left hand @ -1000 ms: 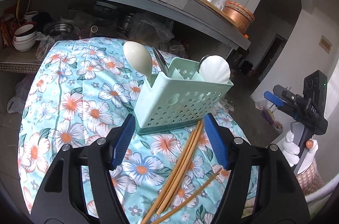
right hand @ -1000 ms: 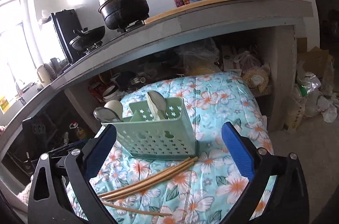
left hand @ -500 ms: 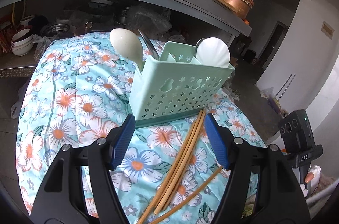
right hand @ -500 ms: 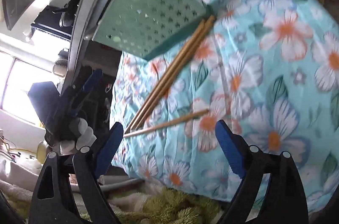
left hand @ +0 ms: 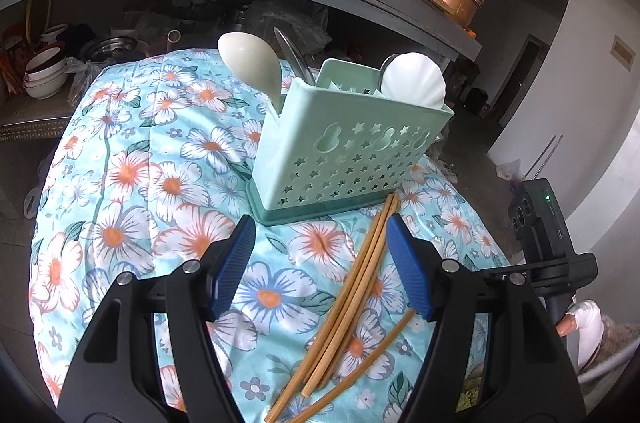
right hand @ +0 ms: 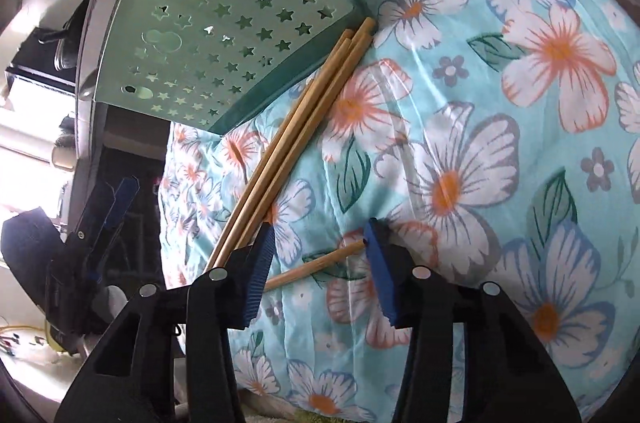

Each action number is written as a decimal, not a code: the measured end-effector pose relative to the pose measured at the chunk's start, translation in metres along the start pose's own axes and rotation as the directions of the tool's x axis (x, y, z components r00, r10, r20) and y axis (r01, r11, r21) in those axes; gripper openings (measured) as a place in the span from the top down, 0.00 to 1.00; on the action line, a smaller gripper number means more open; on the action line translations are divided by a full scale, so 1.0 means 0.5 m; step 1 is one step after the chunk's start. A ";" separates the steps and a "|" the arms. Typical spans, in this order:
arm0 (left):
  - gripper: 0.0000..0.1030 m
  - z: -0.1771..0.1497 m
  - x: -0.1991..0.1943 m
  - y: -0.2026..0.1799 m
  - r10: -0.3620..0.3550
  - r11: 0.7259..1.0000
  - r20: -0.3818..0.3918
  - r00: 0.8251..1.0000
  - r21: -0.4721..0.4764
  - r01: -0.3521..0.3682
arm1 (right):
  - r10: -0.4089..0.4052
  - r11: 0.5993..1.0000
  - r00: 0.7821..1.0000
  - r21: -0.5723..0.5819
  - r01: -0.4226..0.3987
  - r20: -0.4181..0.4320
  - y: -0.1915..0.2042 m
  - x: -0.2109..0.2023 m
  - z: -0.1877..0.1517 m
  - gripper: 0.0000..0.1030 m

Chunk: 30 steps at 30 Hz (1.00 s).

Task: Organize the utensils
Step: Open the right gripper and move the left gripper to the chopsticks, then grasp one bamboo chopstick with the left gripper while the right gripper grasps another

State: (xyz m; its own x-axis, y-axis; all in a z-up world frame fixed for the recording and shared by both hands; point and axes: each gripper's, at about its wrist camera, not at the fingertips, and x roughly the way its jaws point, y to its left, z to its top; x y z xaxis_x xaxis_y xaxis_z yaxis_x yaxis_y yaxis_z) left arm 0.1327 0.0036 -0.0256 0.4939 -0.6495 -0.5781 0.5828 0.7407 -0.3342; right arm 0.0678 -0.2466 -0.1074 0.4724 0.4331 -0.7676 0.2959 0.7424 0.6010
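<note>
The left hand-held gripper hangs released and empty just short of the green utensil caddy, which already stands spoons upright on the floral-clothed table, presumably waiting as the receiving bin. To its right, a bundle of wooden chopsticks leans against the caddy's base. Furthest right, the right hand-held gripper is closing on a lone chopstick lying crosswise between its pads, apparently not yet clamped.
</note>
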 end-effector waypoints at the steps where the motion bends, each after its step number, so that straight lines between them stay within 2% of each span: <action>1: 0.38 -0.001 0.000 0.002 0.004 1.000 0.001 1.000 0.001 -0.004 | -0.009 1.000 1.000 -0.008 0.009 0.003 0.001 -0.002 -0.001 0.63; 3: 0.38 -0.001 -0.003 0.009 0.012 1.000 0.004 1.000 0.000 -0.012 | -0.013 1.000 1.000 -0.003 0.013 0.019 -0.002 -0.004 0.002 0.67; 5: 0.38 -0.003 -0.009 0.016 0.014 1.000 0.003 1.000 -0.007 -0.014 | -0.019 1.000 0.999 0.008 0.019 0.032 -0.015 -0.011 0.004 0.76; 7: 0.38 -0.008 -0.013 0.015 0.003 1.000 -0.012 1.000 0.004 -0.003 | -0.016 1.000 0.999 0.026 0.015 0.037 -0.027 -0.017 0.008 0.80; 9: 0.39 -0.018 -0.015 -0.001 -0.035 0.998 -0.048 0.998 0.053 0.038 | -0.017 0.999 0.999 0.041 0.015 0.048 -0.033 -0.024 0.014 0.81; 11: 0.42 -0.034 -0.012 -0.031 -0.096 0.987 -0.102 0.990 0.115 0.108 | -0.014 0.998 0.998 0.055 0.010 0.066 -0.046 -0.039 0.016 0.81; 14: 0.49 -0.072 0.010 -0.094 -0.113 0.950 -0.208 0.972 0.264 0.167 | -0.019 0.998 0.995 0.066 0.012 0.100 -0.062 -0.067 0.023 0.81; 16: 0.57 -0.104 0.037 -0.136 -0.059 0.912 -0.267 0.962 0.376 0.161 | -0.021 0.998 0.993 0.067 0.014 0.117 -0.072 -0.085 0.028 0.80; 19: 0.62 -0.139 0.073 -0.180 0.004 0.856 -0.304 0.953 0.493 0.154 | -0.033 0.997 0.990 0.069 0.024 0.140 -0.081 -0.106 0.028 0.80; 26: 0.77 -0.170 0.143 -0.214 0.114 0.784 -0.324 0.939 0.609 0.115 | -0.023 0.996 0.988 0.084 0.010 0.154 -0.088 -0.111 0.021 0.80; 30: 0.88 -0.172 0.152 -0.223 0.109 0.774 -0.318 0.942 0.622 0.121 | -0.002 0.995 0.988 0.095 -0.013 0.151 -0.093 -0.103 0.020 0.80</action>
State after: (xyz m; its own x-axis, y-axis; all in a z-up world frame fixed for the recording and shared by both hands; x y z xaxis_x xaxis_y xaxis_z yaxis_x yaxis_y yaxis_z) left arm 0.0498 -0.1135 -0.0966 0.3236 -0.4768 -0.8173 0.9118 0.3878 0.1348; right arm 0.0379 -0.3086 -0.0934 0.5921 0.3494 -0.7262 0.3675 0.6849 0.6291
